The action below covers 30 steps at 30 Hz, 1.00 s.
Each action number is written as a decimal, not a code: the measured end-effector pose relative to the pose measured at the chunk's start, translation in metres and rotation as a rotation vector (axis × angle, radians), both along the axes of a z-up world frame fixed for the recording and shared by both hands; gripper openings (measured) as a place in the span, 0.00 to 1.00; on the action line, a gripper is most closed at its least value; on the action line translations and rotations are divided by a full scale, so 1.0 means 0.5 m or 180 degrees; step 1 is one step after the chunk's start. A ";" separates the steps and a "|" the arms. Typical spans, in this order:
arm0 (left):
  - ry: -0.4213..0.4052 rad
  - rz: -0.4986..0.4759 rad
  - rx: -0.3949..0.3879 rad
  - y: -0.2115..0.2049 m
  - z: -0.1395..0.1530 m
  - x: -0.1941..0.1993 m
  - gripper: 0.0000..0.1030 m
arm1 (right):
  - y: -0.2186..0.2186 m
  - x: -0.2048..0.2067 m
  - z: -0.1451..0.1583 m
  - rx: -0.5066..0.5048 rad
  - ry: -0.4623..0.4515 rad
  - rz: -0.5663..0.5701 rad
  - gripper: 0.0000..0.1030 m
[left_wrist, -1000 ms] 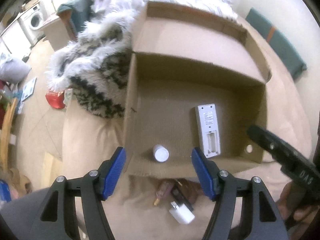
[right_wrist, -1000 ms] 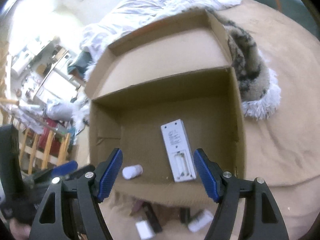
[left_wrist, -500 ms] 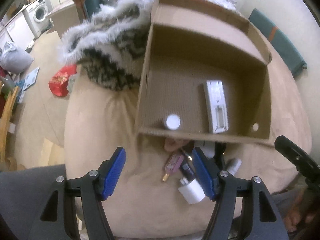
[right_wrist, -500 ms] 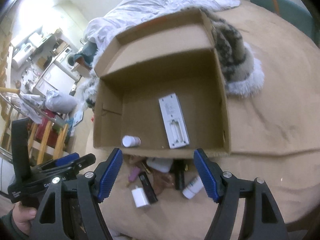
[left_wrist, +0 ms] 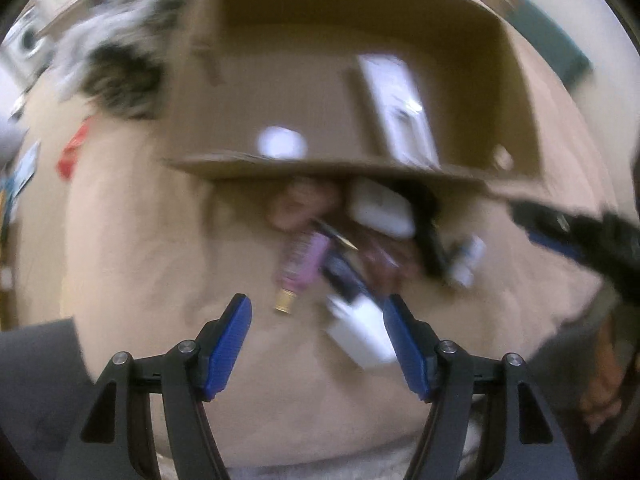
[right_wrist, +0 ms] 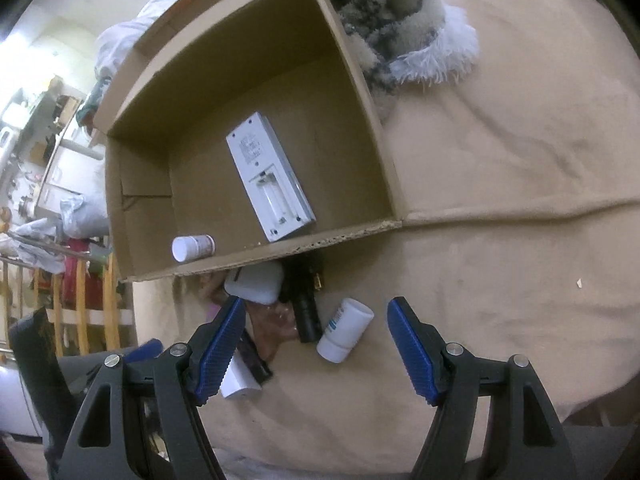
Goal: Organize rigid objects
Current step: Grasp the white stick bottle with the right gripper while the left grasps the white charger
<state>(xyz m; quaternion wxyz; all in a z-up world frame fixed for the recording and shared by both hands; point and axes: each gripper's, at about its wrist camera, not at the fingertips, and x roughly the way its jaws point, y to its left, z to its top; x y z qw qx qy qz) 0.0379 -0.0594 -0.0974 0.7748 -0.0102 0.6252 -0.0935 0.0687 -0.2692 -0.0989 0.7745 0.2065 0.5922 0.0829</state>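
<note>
We held two grippers over a tan bedcover [right_wrist: 500,140]. In the left wrist view, which was badly blurred, our left gripper [left_wrist: 318,342] had its blue-padded jaws wide apart with nothing between them, hovering above a small heap of loose things. Going left to right in that heap, we could make out a pink tube [left_wrist: 304,258] with a gold tip, a white block [left_wrist: 362,334] just beside the right jaw, a rounded white case [left_wrist: 382,208] and a small white bottle [left_wrist: 468,260].

An open cardboard box [right_wrist: 372,92] lay on the bedcover behind the heap, its near wall touching or just above the things.

In the sharper right wrist view, a small white-capped bottle [right_wrist: 193,247] lay on its side in the box's near left corner, and a white remote [right_wrist: 270,182] lay face down to its right, its battery bay uncovered.

Below the box, the rounded white case [right_wrist: 256,282], a black cylinder [right_wrist: 306,316] and the white bottle [right_wrist: 345,329] lay close together. Our right gripper [right_wrist: 314,350] was also spread wide and held nothing, with the white bottle between its jaws but apart from both. A furry blanket [right_wrist: 400,24] lay to the right of the box.
</note>
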 end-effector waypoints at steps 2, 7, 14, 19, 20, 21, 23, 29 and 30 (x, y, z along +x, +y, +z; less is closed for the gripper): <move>0.0080 -0.0228 0.0031 -0.033 -0.018 -0.010 0.64 | 0.000 0.002 -0.005 -0.0016 0.0027 0.0001 0.75; 0.0116 -0.0385 0.0290 -0.078 -0.063 -0.013 0.64 | 0.006 0.007 -0.012 -0.0036 0.0075 0.0012 0.75; 0.0295 -0.0407 0.0246 -0.089 -0.098 -0.011 0.44 | 0.015 0.013 -0.042 -0.0131 0.0249 0.0071 0.75; 0.0318 -0.0385 0.0292 -0.081 -0.095 -0.012 0.43 | 0.027 0.031 -0.096 -0.0041 0.0545 0.0071 0.69; 0.0316 -0.0340 0.0295 -0.063 -0.090 -0.008 0.43 | 0.027 0.034 -0.108 -0.0034 0.0607 0.0055 0.58; 0.0301 -0.0294 0.0308 -0.055 -0.086 -0.007 0.43 | 0.027 0.036 -0.120 0.0001 0.0671 0.0045 0.52; 0.0262 -0.0212 0.0326 -0.040 -0.078 -0.005 0.43 | 0.028 0.038 -0.140 0.0028 0.0784 0.0018 0.50; 0.0276 -0.0008 0.0327 -0.002 -0.076 0.006 0.43 | 0.049 0.039 -0.104 -0.0342 0.0453 0.0192 0.27; 0.0267 0.0002 0.0334 -0.001 -0.077 0.006 0.43 | 0.049 0.039 -0.104 -0.0303 0.0456 0.0194 0.27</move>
